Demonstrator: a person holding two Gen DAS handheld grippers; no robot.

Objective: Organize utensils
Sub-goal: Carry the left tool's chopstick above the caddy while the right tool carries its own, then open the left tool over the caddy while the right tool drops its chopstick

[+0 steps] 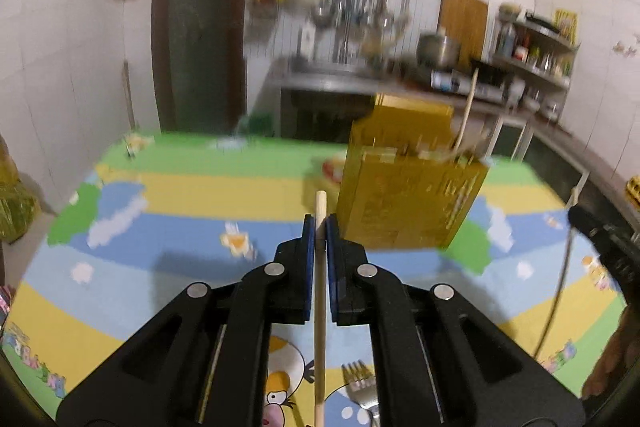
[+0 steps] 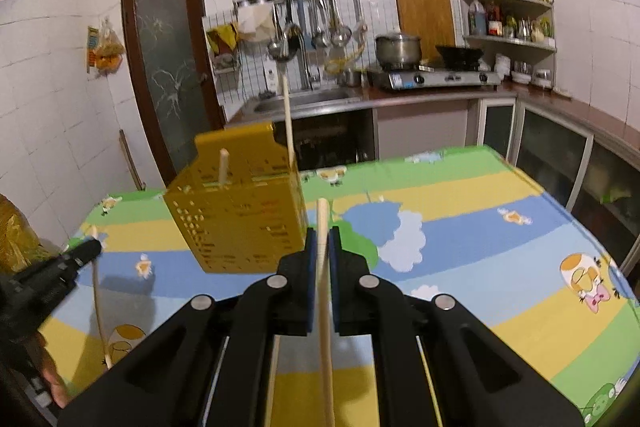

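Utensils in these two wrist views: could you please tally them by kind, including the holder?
Yellow holder: 1
Chopsticks: 4, a tall one and a short one standing in the holder, one in the left claw, one in the right claw
Fork: 1
Total: 6

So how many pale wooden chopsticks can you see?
4: one chopstick in the left gripper, one in the right gripper, two standing in the yellow perforated plastic holder. More may hide under the grippers.
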